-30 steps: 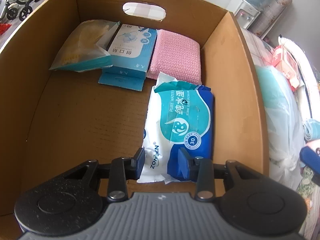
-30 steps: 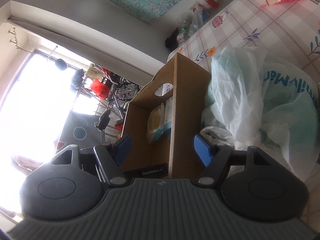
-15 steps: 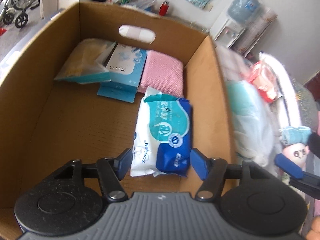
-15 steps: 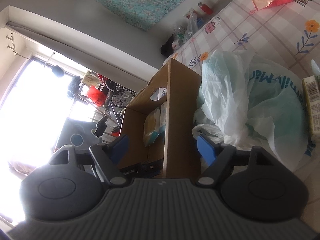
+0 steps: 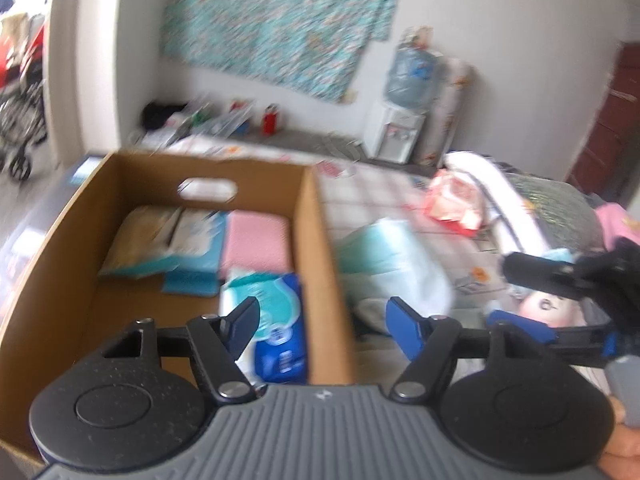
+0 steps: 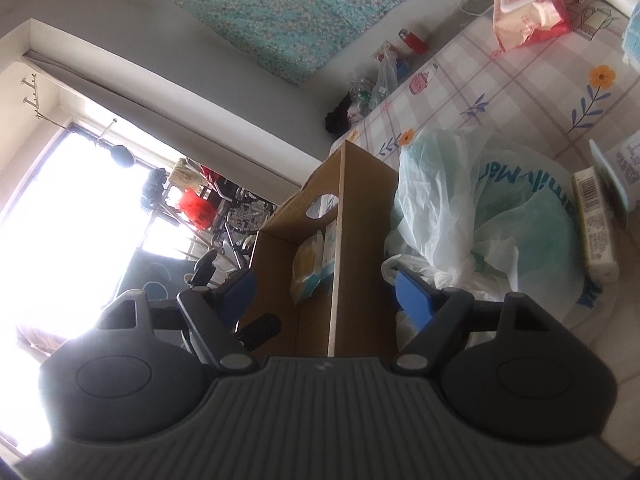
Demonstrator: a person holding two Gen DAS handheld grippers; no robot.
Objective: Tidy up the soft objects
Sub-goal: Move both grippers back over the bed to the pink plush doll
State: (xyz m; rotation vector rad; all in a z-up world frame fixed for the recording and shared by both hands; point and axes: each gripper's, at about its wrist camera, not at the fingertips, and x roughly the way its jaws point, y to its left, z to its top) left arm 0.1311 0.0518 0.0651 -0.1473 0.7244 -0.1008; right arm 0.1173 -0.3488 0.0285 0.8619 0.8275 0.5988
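The open cardboard box [image 5: 320, 248] holds a blue-and-white wipes pack [image 5: 276, 320], a pink cloth pad [image 5: 256, 240], a light-blue mask box [image 5: 196, 236] and a yellowish pouch [image 5: 136, 240]. My left gripper [image 5: 324, 320] hovers above the box's near right wall. Its jaws are opening and nothing is between them; the wipes pack lies loose below. My right gripper [image 6: 324, 292] is open and empty, just right of the box [image 6: 360, 220]. It also shows at the right of the left wrist view as the right gripper [image 5: 524, 298], in front of a pink-faced plush toy [image 5: 540, 304].
A crumpled white-and-teal plastic bag [image 6: 460, 200] lies on the checked cloth against the box's right side. A pink wipes pack [image 6: 528, 4] sits farther back, and a yellow carton [image 6: 596, 228] at the right. A water dispenser [image 5: 396, 136] stands by the far wall.
My left gripper let go of the wipes pack, opened wide and rose back out of the box, tilting up toward the room. My right gripper shifted a little and widened slightly.
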